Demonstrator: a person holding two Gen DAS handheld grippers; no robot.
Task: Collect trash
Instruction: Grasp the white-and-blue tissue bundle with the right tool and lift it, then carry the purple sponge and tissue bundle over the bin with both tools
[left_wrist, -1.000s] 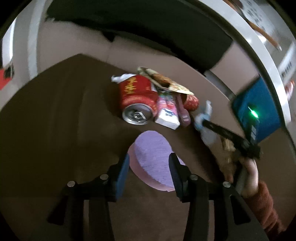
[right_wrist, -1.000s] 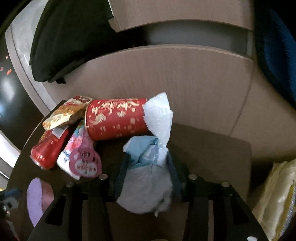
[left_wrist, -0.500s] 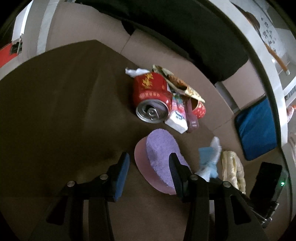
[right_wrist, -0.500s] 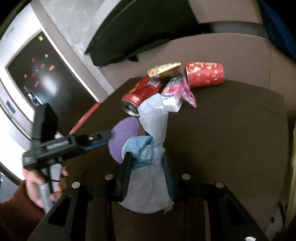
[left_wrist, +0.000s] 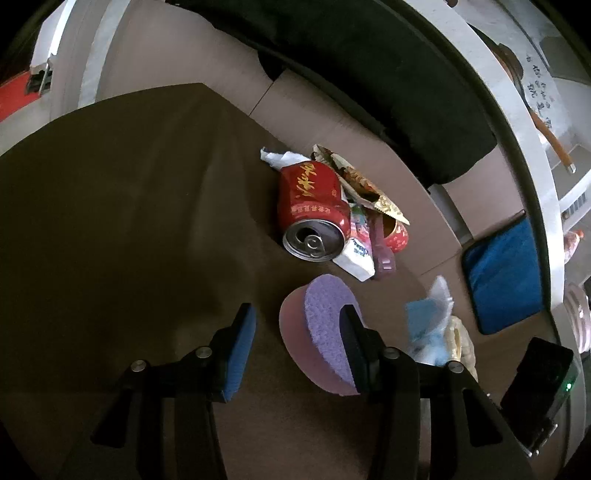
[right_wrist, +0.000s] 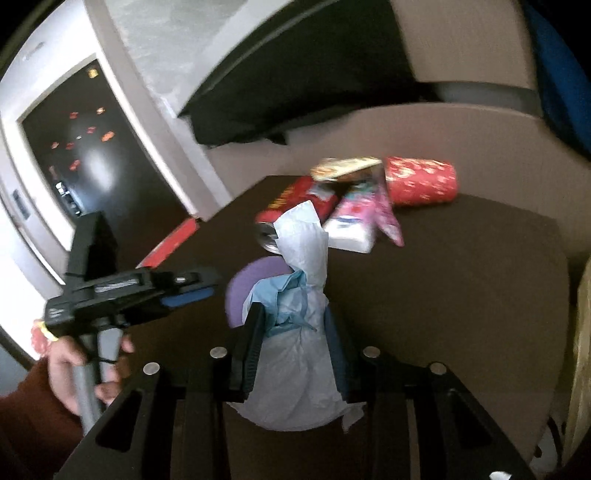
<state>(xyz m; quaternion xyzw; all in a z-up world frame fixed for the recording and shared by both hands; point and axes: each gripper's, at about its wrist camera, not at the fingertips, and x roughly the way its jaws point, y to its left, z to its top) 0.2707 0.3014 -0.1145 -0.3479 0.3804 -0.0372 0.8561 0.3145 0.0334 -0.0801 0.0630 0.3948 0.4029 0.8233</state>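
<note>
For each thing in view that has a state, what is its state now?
Left claw: open, empty, jaws just widened.
Right claw: shut on tissue wad.
Red can: opened, lying on its side.
Red paper cup: lying on its side.

Black tool (left_wrist: 297, 345), blue pads, rust sleeve (right_wrist: 22, 413)

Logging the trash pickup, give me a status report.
Right tongs shut on crumpled tissue wad. Left tongs open, empty, beside purple sponge. Red can and wrappers remain on table.
</note>
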